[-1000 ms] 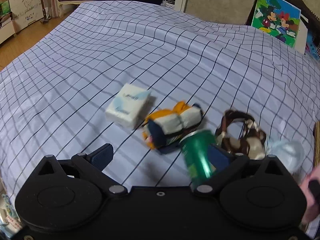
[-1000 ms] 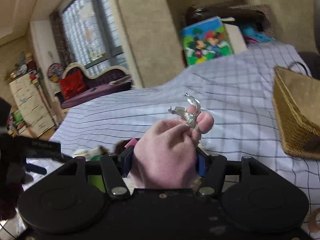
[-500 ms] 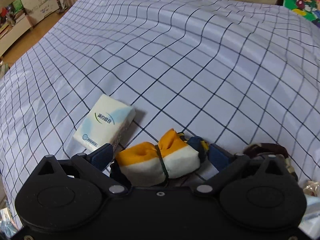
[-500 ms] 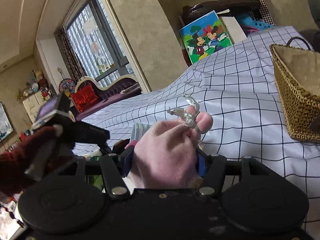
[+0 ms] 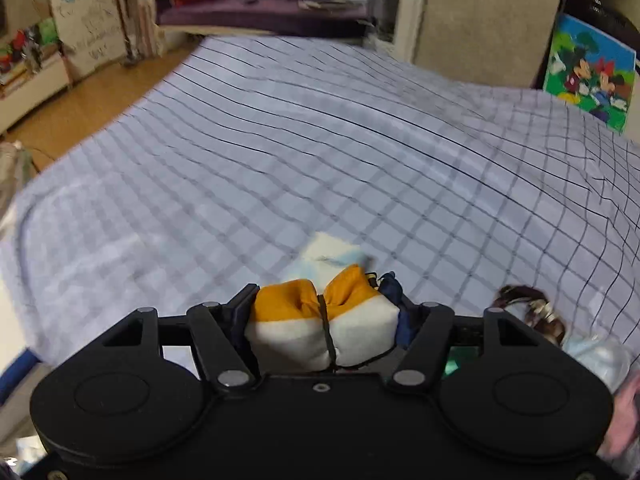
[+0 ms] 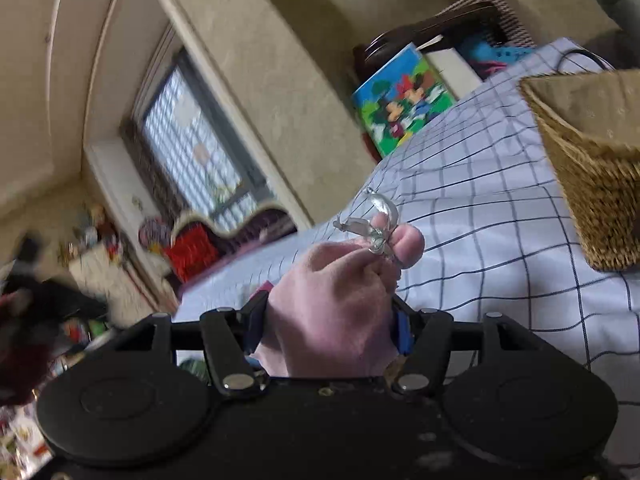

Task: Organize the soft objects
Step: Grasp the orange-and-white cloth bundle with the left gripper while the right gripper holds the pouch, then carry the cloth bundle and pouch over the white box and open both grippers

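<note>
Socks [image 5: 324, 328] rolled in an orange-and-white bundle lie crosswise between your closing left hand-held gripper [image 5: 322, 320], your right hand-held gripper [image 6: 330, 320] pinches a pink soft thing [image 6: 332, 308], and the wicker basket [image 6: 592, 168] sits farther right on the bed [image 6: 480, 216].

Bed [image 5: 320, 152]: wide checked sheet bare across middle and far side, passable. Obstructions: tissue pack [image 5: 326, 254] ahead of left claw [image 5: 324, 320]; brown patterned item [image 5: 532, 312] lower right; wicker basket [image 6: 592, 168] at bed's right side.
</note>
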Tool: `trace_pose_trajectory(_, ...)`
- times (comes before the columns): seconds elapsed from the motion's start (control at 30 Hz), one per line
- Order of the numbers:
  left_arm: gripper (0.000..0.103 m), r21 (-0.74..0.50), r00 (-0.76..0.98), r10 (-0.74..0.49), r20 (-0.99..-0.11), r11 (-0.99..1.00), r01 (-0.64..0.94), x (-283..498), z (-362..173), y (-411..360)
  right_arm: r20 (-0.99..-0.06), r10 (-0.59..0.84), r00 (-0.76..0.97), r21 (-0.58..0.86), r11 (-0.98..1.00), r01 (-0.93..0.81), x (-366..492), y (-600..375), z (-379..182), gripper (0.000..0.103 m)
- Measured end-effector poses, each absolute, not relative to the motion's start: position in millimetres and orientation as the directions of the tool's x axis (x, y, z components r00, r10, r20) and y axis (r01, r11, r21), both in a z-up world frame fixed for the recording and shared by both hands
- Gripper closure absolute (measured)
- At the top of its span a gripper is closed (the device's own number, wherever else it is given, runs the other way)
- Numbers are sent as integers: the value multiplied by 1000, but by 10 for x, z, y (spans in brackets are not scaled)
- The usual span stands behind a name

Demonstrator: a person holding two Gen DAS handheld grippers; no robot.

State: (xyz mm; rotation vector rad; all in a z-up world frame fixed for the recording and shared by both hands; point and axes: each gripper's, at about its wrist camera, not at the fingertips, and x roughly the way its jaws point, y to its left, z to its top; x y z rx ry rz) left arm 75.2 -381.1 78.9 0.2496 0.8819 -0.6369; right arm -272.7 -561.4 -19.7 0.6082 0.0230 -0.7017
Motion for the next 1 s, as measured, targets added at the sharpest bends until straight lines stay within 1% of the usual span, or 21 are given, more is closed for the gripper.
trace_pose_trajectory(0.07,42,-41,504,-404,-763,809,586,808,891,-3281,-167,-622,765,549,586,597,-2789,-5644,-289,44)
trace_pose_trajectory(0.13,42,-34,533,-382,-755,835,549,876,912,-2788,-107,-620,777,591,588,551,-2882,-5670,-328,45)
trace_pose_trajectory(0.17,42,-32,543,-365,-757,850,526,921,909,-2532,-91,-619,780,615,581,533,-2918,-5707,-357,45)
trace_pose_trajectory(0.27,42,-30,561,-322,-763,884,467,1056,857,-1917,-177,-615,769,681,487,546,-2916,-5898,-481,47)
trace_pose_trajectory(0.33,42,-15,581,-276,-766,911,413,1143,797,-1575,-205,-598,775,706,459,540,-2907,-5980,-517,47)
trace_pose_trajectory(0.47,42,20,591,-193,-783,942,334,1294,633,-1169,-308,-584,752,714,381,588,-2837,-6101,-534,47)
trace_pose_trajectory(0.53,42,12,573,-175,-800,952,307,1371,569,-1020,-345,-594,726,714,337,614,-2853,-6127,-508,48)
trace_pose_trajectory(0.6,42,-31,529,-175,-830,962,270,1459,544,-862,-419,-617,666,642,317,698,-2820,-6090,-390,48)
trace_pose_trajectory(0.67,42,-63,507,-190,-841,964,257,1483,546,-740,-462,-646,608,548,331,768,-2776,-6010,-181,48)
trace_pose_trajectory(0.77,42,-85,503,-203,-840,965,249,1421,599,-553,-441,-685,580,470,375,799,-2725,-5792,248,48)
trace_pose_trajectory(0.87,42,-126,512,-242,-824,960,251,1357,645,-352,-427,-687,588,362,466,807,-2491,-5436,703,48)
trace_pose_trajectory(0.93,42,-137,525,-251,-814,960,246,1265,674,-240,-419,-656,628,296,555,777,-2237,-5156,935,48)
trace_pose_trajectory(1.0,42,-148,532,-250,-809,963,227,1195,656,-110,-419,-581,698,289,643,709,-1956,-4813,1080,48)
